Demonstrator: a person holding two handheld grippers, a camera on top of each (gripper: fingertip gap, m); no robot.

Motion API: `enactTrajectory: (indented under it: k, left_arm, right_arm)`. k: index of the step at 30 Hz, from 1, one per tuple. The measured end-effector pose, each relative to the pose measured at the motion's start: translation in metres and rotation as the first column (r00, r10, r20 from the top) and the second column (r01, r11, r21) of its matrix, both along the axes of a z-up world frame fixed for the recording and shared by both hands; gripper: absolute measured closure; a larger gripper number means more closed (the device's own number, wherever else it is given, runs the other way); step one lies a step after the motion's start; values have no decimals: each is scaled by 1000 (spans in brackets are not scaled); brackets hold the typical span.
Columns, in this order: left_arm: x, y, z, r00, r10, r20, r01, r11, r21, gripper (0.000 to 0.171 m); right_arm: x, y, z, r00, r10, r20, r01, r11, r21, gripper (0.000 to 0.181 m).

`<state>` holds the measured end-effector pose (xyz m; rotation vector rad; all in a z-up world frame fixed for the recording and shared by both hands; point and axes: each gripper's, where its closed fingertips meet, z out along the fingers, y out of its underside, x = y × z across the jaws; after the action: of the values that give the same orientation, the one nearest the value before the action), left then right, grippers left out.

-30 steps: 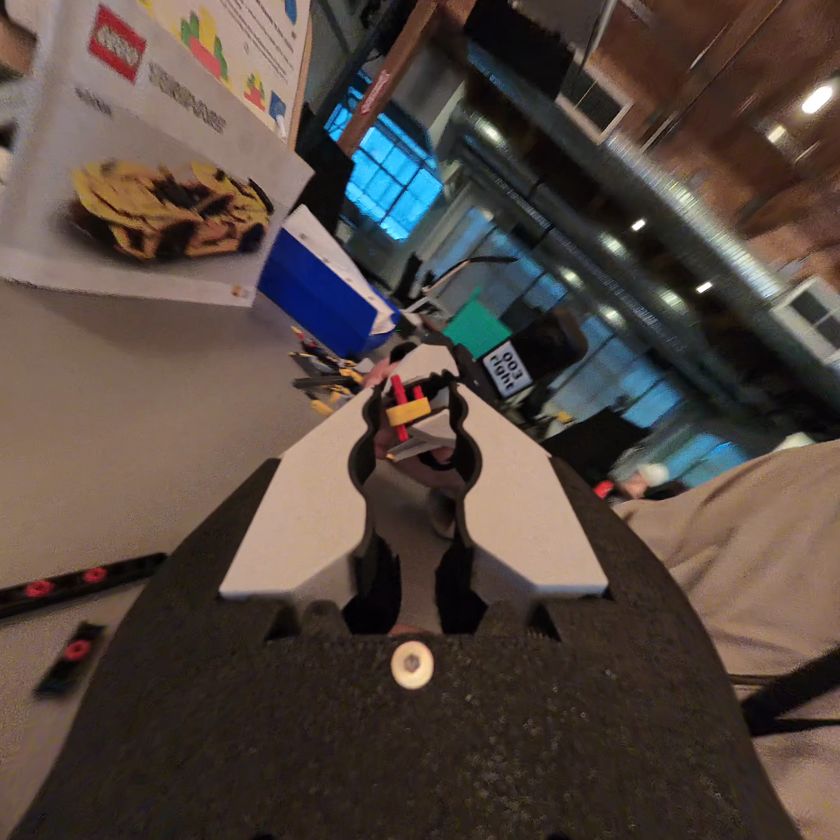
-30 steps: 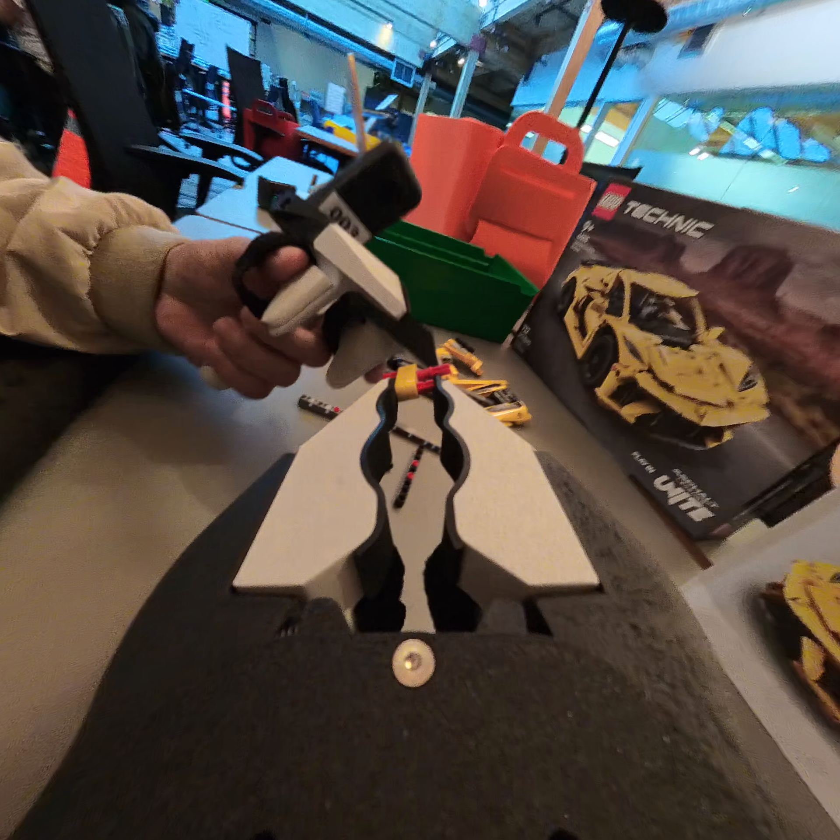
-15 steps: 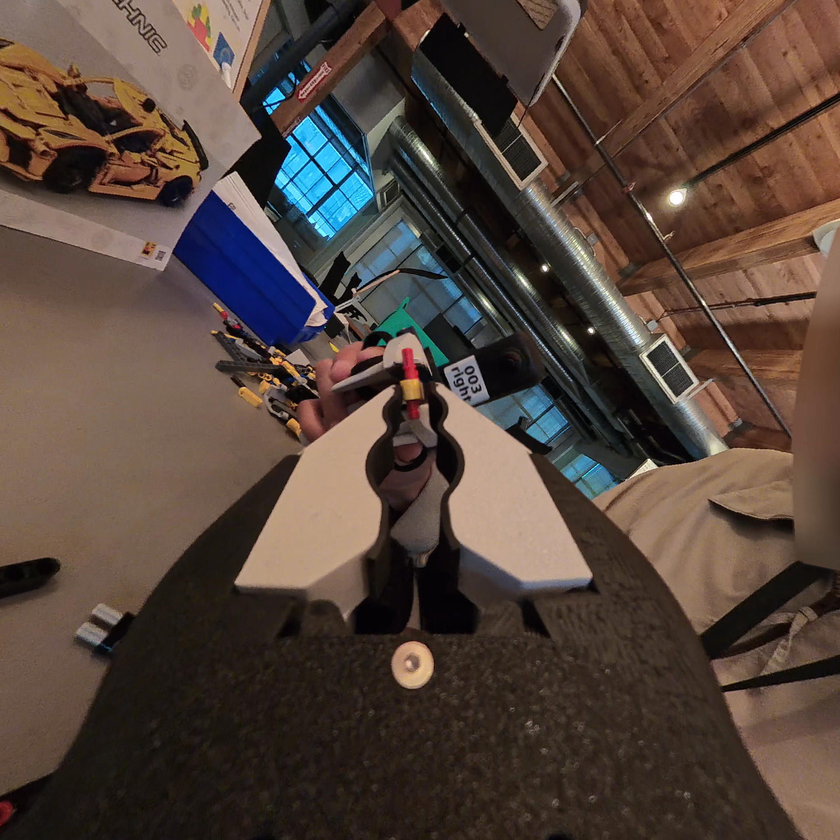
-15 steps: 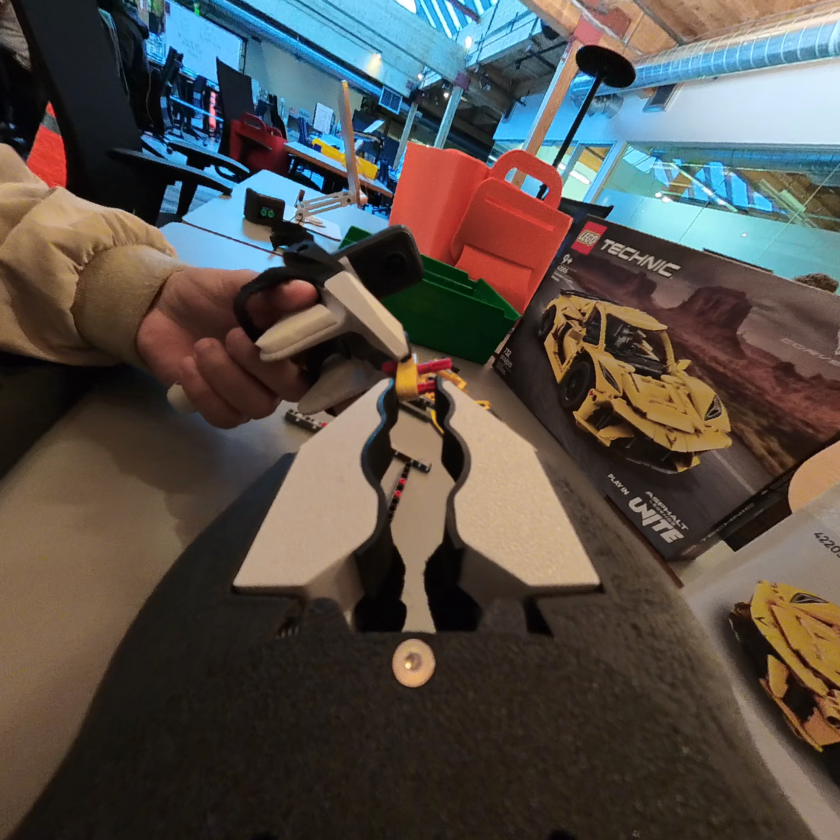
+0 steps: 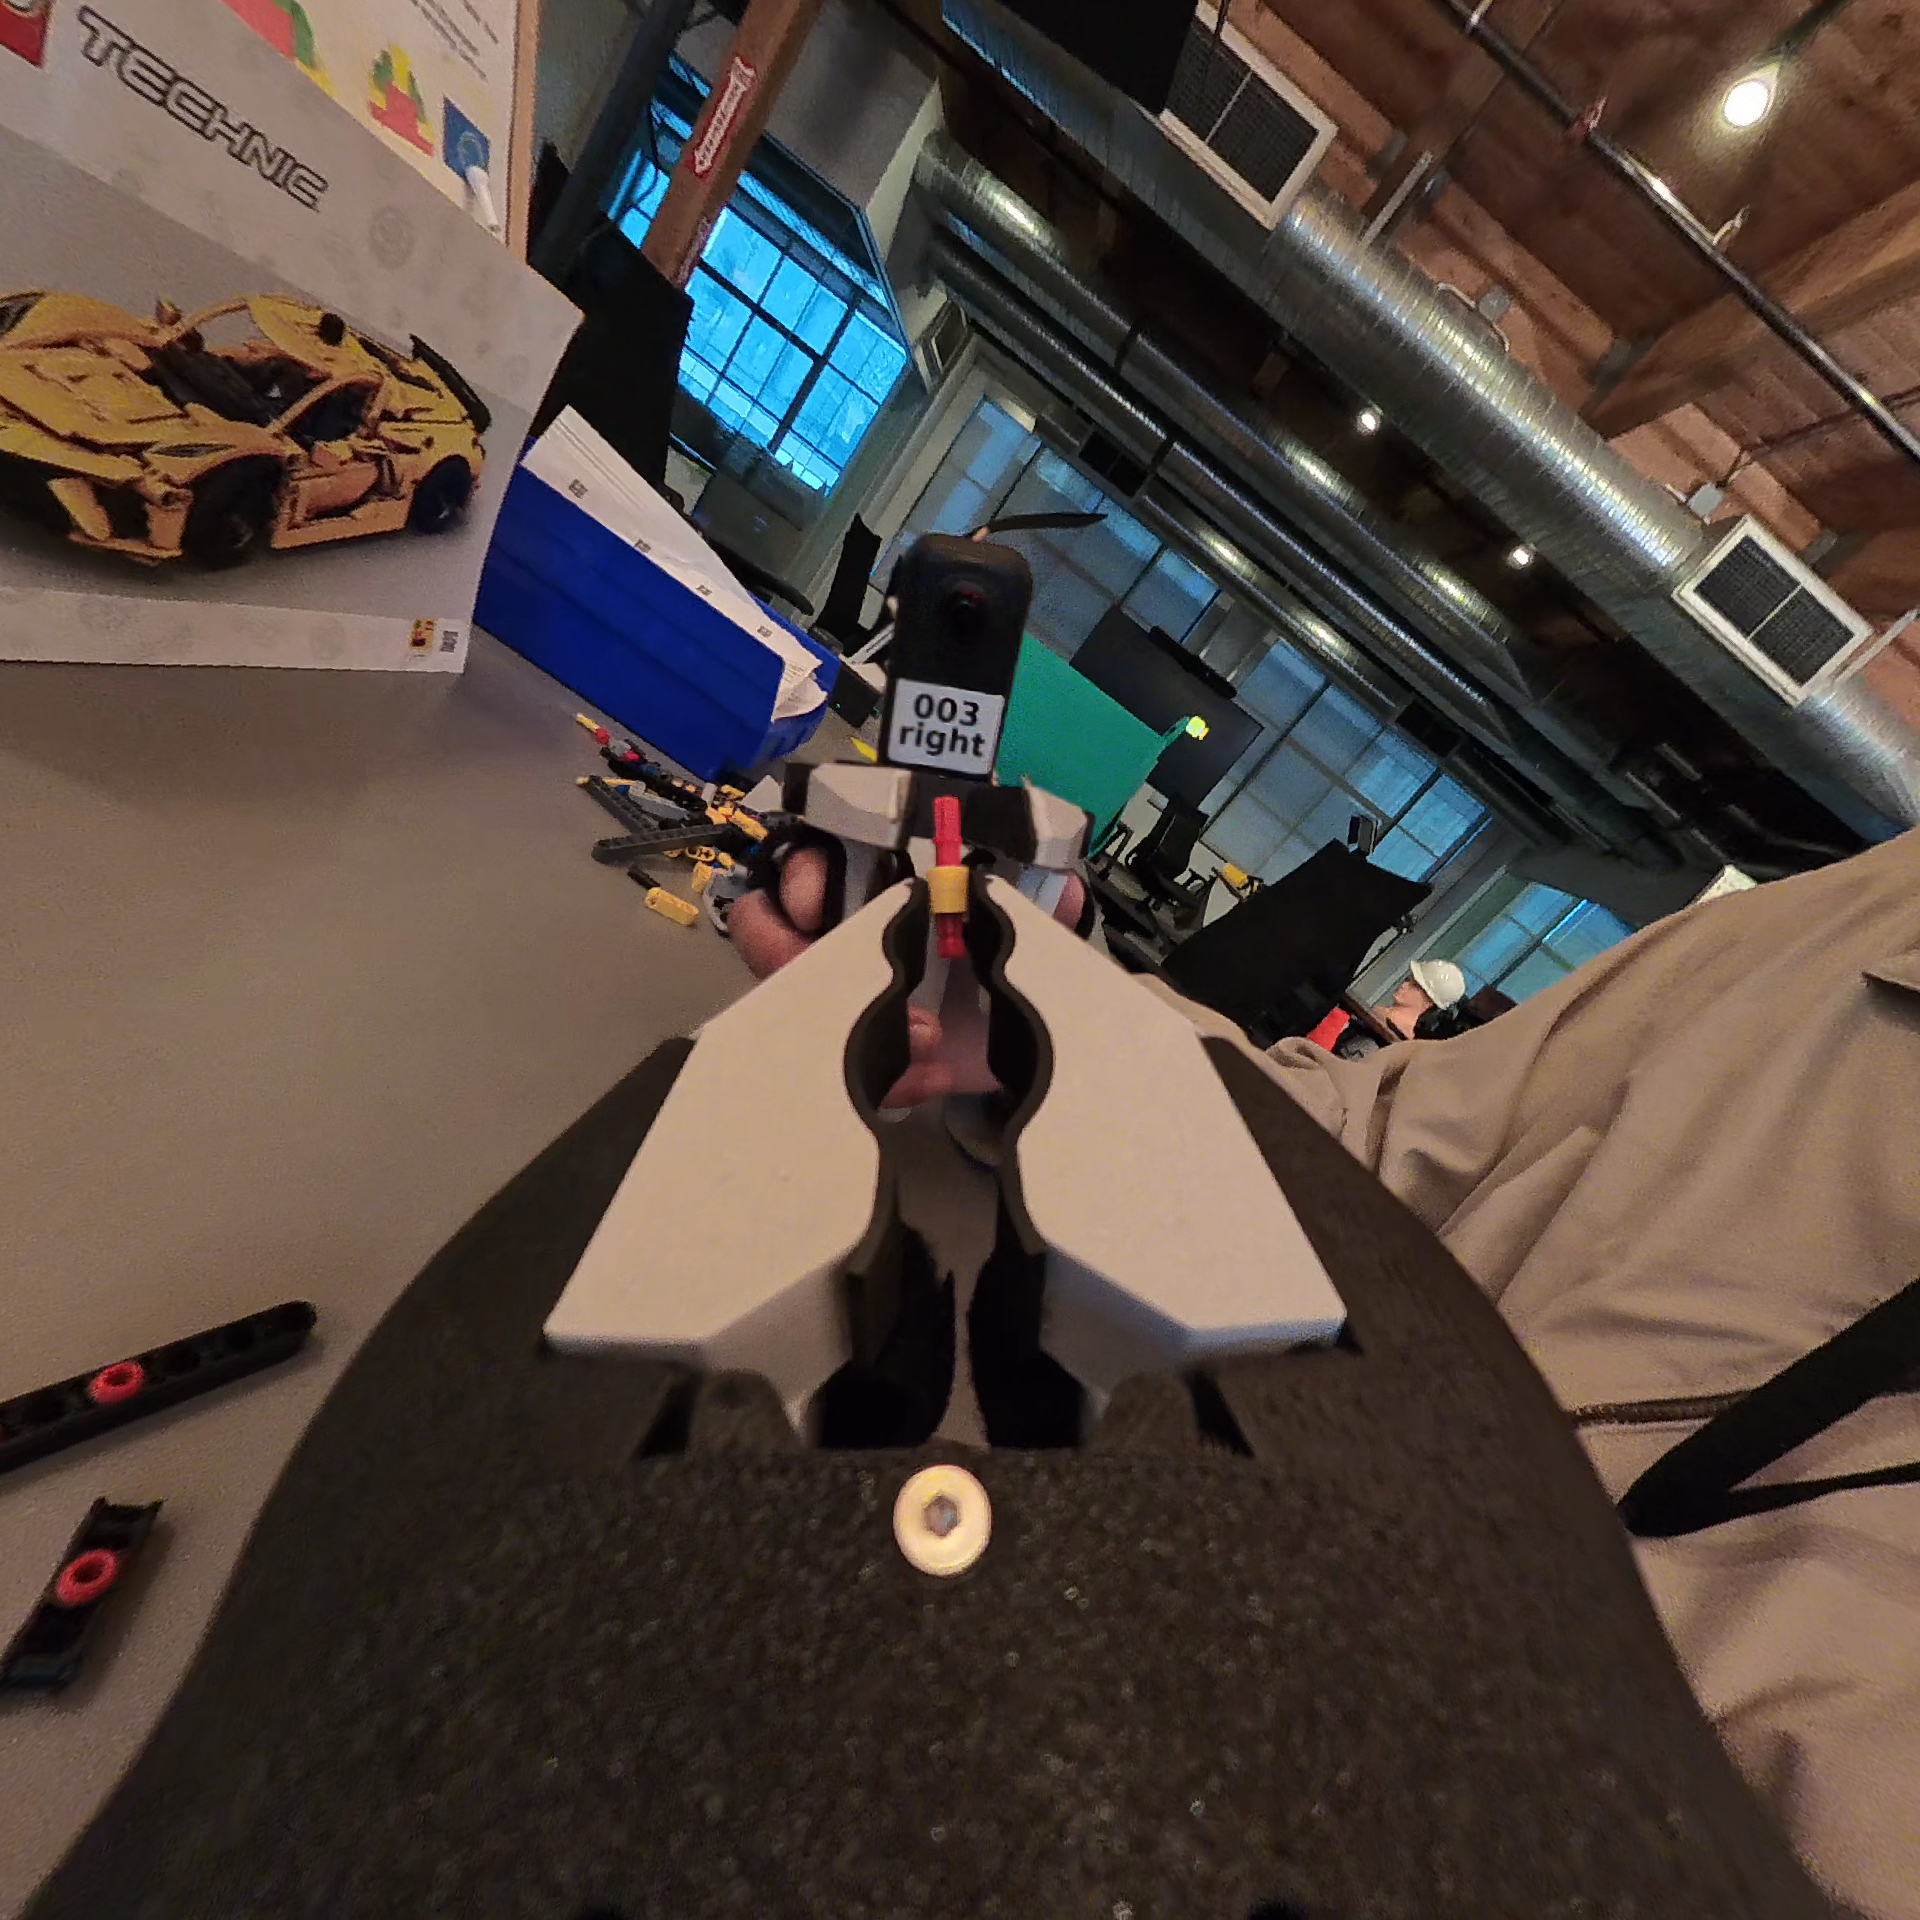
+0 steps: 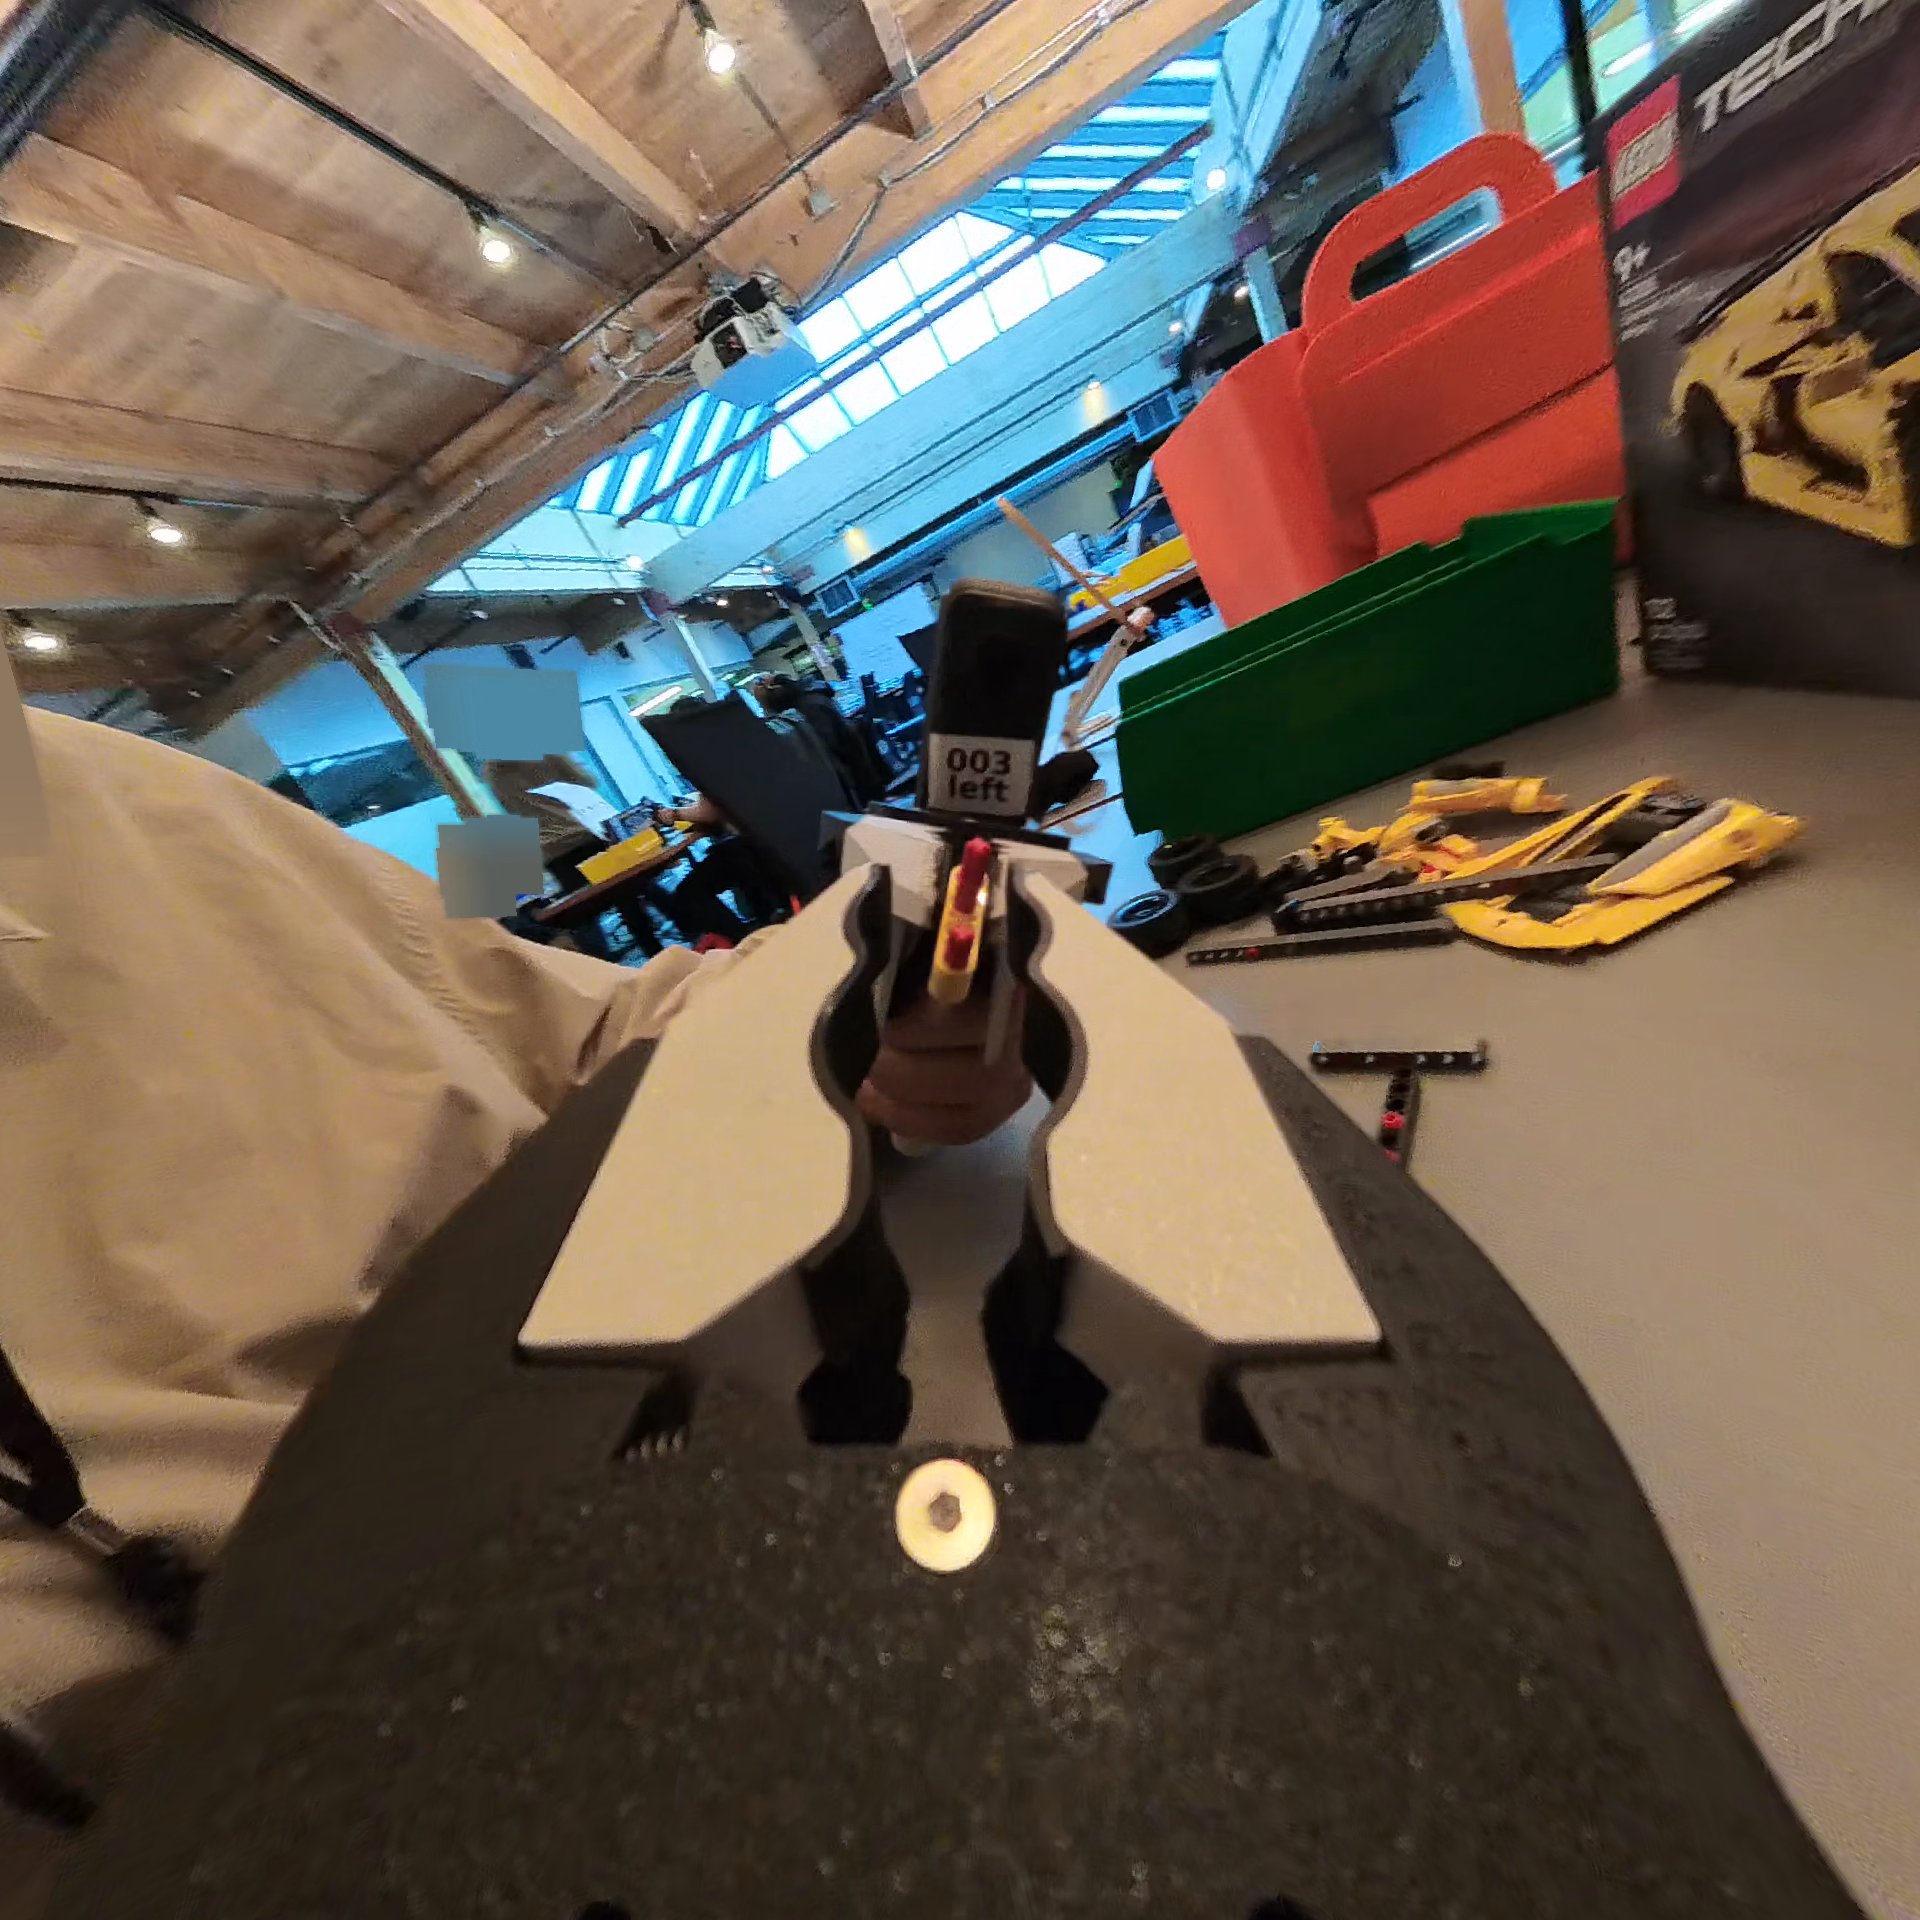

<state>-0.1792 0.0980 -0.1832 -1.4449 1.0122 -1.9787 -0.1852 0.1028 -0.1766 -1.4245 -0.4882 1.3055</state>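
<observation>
My left gripper (image 5: 945,896) is shut on a small yellow connector (image 5: 947,891) with a red axle (image 5: 943,826) through it, held above the grey table (image 5: 312,987). The right gripper faces it head-on just beyond the axle. In the right wrist view my right gripper (image 6: 951,896) has its jaws a little apart. The yellow connector (image 6: 951,951) with its red pins sits between them, with a gap on each side. The left gripper's grey fingers (image 6: 899,868) hold the piece from the far side. A hand shows behind each gripper.
A toy car box (image 6: 1787,364), an orange case (image 6: 1434,395) and a green bin (image 6: 1371,665) stand at the back right. Yellow and black loose parts (image 6: 1507,862) and black beams (image 6: 1397,1058) lie nearby. A booklet (image 5: 208,447), a blue bin (image 5: 623,623) and a black beam (image 5: 156,1371) lie on the left. Both grippers' tips are close together, under 4 cm apart.
The left gripper's jaws have closed on the yellow connector. Both grippers have swung round to face each other head-on. The right gripper's jaws look slightly wider than before.
</observation>
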Motion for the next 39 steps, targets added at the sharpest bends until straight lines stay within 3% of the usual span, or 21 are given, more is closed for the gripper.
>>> enactTrajectory:
  k: [3,6,9,12,21,23,24,25,27,28,29,31,33,34,36,39]
  left_arm:
    - [1,-5,-1,1000,-5,-8,5,999,32,165]
    - [2,-4,-3,999,24,-25,-22,996,89,165]
    - [5,5,-9,989,137,-64,-120,968,221,164]
    - [6,16,-10,977,199,-81,-176,957,233,164]
    - [3,14,-12,975,190,-113,-149,943,297,164]
    - [2,0,-36,967,154,-203,-73,930,359,165]
    - [2,-4,-33,973,144,-178,-79,942,327,164]
    - [1,-3,-22,982,141,-129,-100,955,280,165]
    - [0,2,-9,989,128,-71,-110,969,223,164]
    - [0,0,-5,993,106,-44,-95,976,197,164]
    - [0,-4,-4,997,77,-30,-71,981,181,165]
    - [3,-14,-10,998,32,-51,-22,985,172,165]
    - [5,-22,-6,999,-9,-31,13,987,159,165]
    - [4,-25,-1,1000,-22,-5,22,987,158,165]
    - [3,-29,6,999,-38,23,34,987,160,165]
    - [-1,-37,14,995,-73,61,63,987,148,165]
  right_arm:
    - [-1,0,-2,1000,13,3,-13,1000,-9,177]
    - [-1,0,-4,1000,24,-6,-24,998,-51,178]
    - [4,9,-7,996,-1,-88,-11,991,-136,179]
    - [7,22,-7,981,-66,-185,28,980,-199,180]
    - [6,26,-1,976,-86,-198,46,979,-199,178]
    - [95,37,40,780,-261,-569,170,963,-209,178]
    - [135,35,45,738,-313,-598,229,949,-215,179]
    - [155,30,47,770,-370,-520,314,929,-196,179]
    - [149,13,40,905,-357,-233,324,931,-166,179]
    - [153,10,31,906,-415,-80,398,901,-172,179]
    - [164,9,22,871,-486,73,491,854,-173,178]
    - [182,-7,-15,790,-444,423,570,787,-237,178]
    - [226,-33,-59,553,-388,737,722,665,-191,177]
    - [242,-48,-78,460,-327,826,751,639,-166,177]
    - [251,-67,-103,430,-224,875,738,645,-197,161]
    - [255,-70,-114,490,-194,850,723,635,-271,147]
